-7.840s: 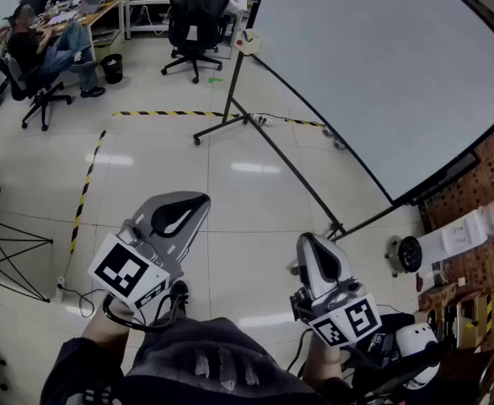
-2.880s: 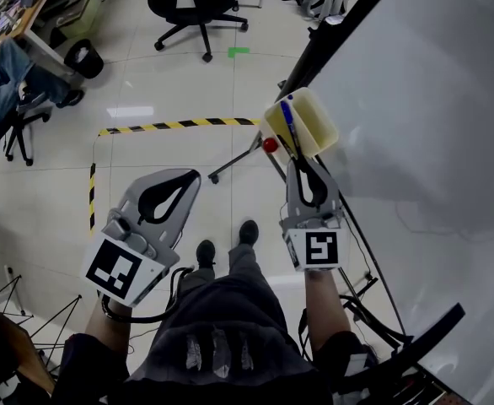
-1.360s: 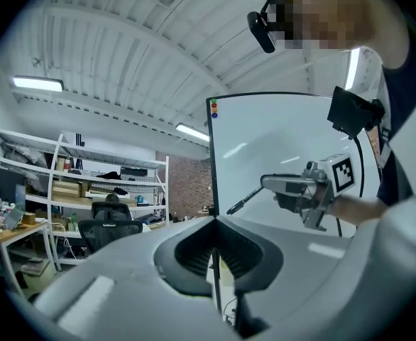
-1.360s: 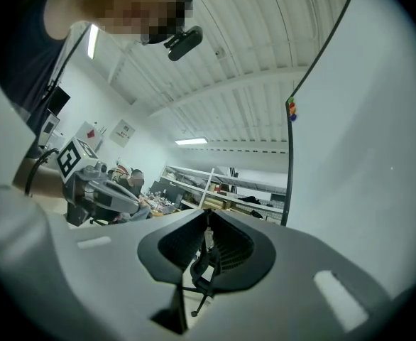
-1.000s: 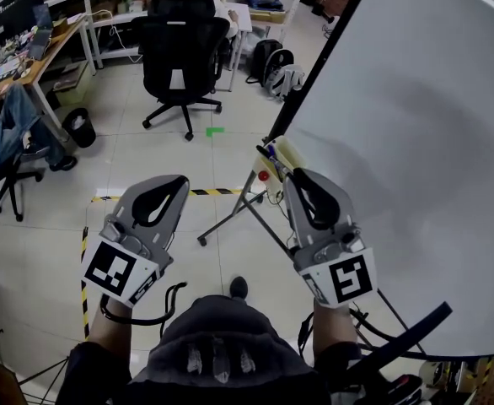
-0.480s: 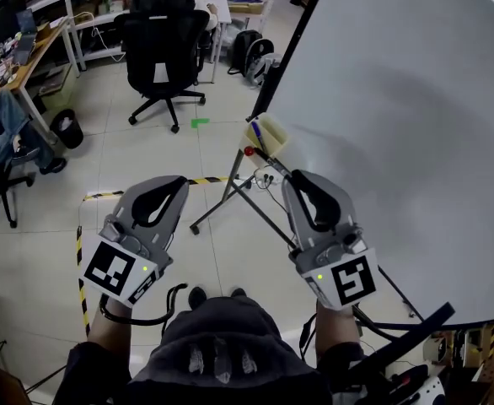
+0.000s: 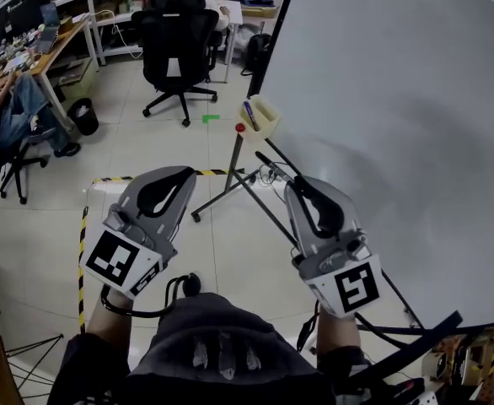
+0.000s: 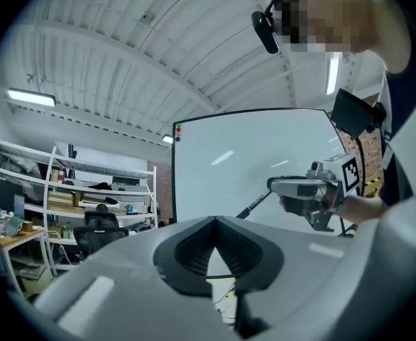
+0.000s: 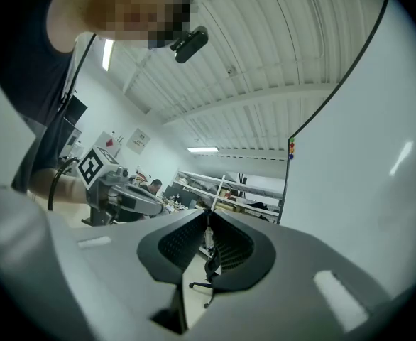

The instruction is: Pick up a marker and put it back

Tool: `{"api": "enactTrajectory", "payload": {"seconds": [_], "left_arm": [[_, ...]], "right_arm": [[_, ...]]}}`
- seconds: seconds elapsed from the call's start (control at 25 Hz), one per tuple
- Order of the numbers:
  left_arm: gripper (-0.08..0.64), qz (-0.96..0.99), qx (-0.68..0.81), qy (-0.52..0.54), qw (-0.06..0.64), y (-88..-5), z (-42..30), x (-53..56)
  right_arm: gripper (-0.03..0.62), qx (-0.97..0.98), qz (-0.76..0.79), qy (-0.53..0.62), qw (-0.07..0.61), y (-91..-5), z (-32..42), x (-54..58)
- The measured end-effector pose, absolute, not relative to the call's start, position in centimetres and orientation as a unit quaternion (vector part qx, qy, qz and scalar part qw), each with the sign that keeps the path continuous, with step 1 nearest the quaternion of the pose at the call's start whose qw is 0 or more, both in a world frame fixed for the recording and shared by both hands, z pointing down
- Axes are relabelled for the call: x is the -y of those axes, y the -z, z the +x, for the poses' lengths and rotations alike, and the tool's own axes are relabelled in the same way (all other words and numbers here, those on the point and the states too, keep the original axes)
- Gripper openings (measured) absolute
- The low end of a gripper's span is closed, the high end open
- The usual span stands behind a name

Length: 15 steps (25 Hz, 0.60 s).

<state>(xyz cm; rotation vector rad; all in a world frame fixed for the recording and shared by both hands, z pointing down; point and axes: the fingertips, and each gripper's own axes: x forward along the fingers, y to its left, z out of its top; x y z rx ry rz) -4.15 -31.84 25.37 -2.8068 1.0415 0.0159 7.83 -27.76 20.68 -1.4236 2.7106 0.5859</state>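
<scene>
Marker [image 7: 249,113] in holder [image 7: 268,113], long axis slanting up-left.

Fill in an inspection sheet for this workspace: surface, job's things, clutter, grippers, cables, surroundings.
Surface: whiteboard on a floor stand, no writing seen.
Job's things: blue marker sits in the yellow tray at the board's corner.
Clutter: nothing seen.
Grippers: left gripper and right gripper both shut, empty, short of the tray.
Cables: loose cables on the floor by the stand.
Surroundings: office chair, bin, seated person, striped floor tape.
</scene>
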Motion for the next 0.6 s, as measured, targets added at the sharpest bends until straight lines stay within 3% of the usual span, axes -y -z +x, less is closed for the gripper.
{"api": "enactTrajectory", "payload": {"seconds": [0.28, 0.6], "left_arm": [[0.006, -0.923, -0.375, 0.01, 0.082, -26.1, 1.4, 21.7], [0.006, -0.906, -0.412, 0.014, 0.092, -23.9, 2.2, 13.0]], "right_arm": [[0.04, -0.887, -0.43, -0.167, 0.025, -22.2, 13.8, 18.6], [0.04, -0.901, -0.399, -0.165, 0.035, -21.9, 15.5, 12.5]]}}
